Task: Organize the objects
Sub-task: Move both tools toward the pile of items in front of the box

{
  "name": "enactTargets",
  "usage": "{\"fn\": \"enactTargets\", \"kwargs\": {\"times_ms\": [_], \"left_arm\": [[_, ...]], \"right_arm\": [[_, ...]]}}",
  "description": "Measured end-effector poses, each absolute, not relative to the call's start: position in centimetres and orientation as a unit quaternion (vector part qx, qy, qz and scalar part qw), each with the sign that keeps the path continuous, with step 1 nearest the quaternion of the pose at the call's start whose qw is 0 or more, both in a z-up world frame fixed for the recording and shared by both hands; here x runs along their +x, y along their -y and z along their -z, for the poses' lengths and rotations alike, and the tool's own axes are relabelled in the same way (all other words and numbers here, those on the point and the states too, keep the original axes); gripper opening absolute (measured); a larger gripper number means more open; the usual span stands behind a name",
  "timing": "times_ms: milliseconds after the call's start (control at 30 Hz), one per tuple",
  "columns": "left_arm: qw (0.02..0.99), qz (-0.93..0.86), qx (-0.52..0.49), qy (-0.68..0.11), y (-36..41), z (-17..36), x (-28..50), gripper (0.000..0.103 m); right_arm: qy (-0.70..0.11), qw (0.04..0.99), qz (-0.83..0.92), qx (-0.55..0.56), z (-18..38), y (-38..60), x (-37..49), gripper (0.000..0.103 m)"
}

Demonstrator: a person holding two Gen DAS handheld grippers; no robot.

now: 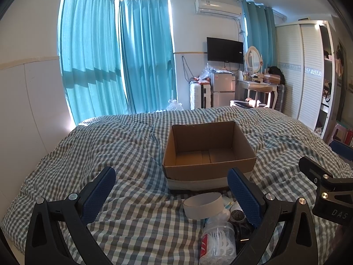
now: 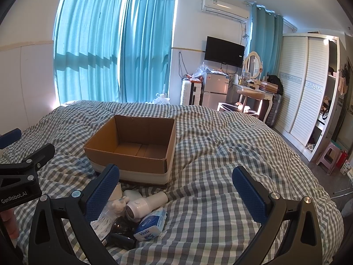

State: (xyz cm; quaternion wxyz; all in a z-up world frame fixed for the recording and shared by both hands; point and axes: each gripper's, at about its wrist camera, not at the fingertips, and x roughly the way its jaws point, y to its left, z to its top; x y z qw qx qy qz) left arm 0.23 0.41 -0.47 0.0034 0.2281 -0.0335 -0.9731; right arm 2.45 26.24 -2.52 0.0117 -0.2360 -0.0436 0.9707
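- Nearest the left wrist camera, a clear plastic jar [image 1: 217, 243] with a red-and-white label lies on its side on the checked bedspread [image 1: 136, 227], its white contents showing through the wall; what they are I cannot tell.
- Just beyond the jar stands a wide tape roll [image 1: 203, 205], and to its right are small white and dark pieces too crowded to name.
- From the right wrist camera the same heap shows a white handheld device [image 2: 143, 205] with a round mesh face, a blue-and-white tissue pack [image 2: 151, 223] marked Vinda, and a dark object [image 2: 121, 238] below them.
- A cardboard box [image 1: 209, 170] sits past the heap toward the middle of the bed, open at the top, banded with pale tape near its base; only its bare floor shows inside.
- The left gripper [image 1: 171, 187] has its jaws spread wide, holding nothing; its right blue pad hangs over the heap, though whether it touches anything I cannot tell.
- The right gripper [image 2: 175, 184] is likewise spread wide and empty, with the heap at its left pad and rumpled bedspread between the pads.
- Teal curtains [image 1: 92, 55] cover the windows on the left.
- A wall television [image 1: 225, 49] hangs under an air conditioner [image 1: 217, 8], with a small fridge [image 1: 222, 88] below.
- A dressing table with an oval mirror [image 1: 252, 58] follows, then a white wardrobe [image 1: 304, 70] at the far right.
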Motion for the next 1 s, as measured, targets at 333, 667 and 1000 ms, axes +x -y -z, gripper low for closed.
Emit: {"fn": "enactTargets", "kwargs": {"times_ms": [333,667,1000], "left_arm": [[-0.001,0.972,0.232,0.028,-0.5,-0.3,0.5,0.103],[-0.002,0.976,0.218,0.031,-1.0,-1.8,1.6,0.103],[-0.003,0.972,0.233,0.033,-1.0,-2.0,1.4,0.103]], "right_arm": [[0.048,0.012,-0.971,-0.233,1.7,-26.2,2.9,0.103],[0.054,0.012,-0.975,-0.214,-0.1,-26.1,4.5,0.103],[0.062,0.006,-0.970,-0.236,-0.3,-25.9,4.4,0.103]]}}
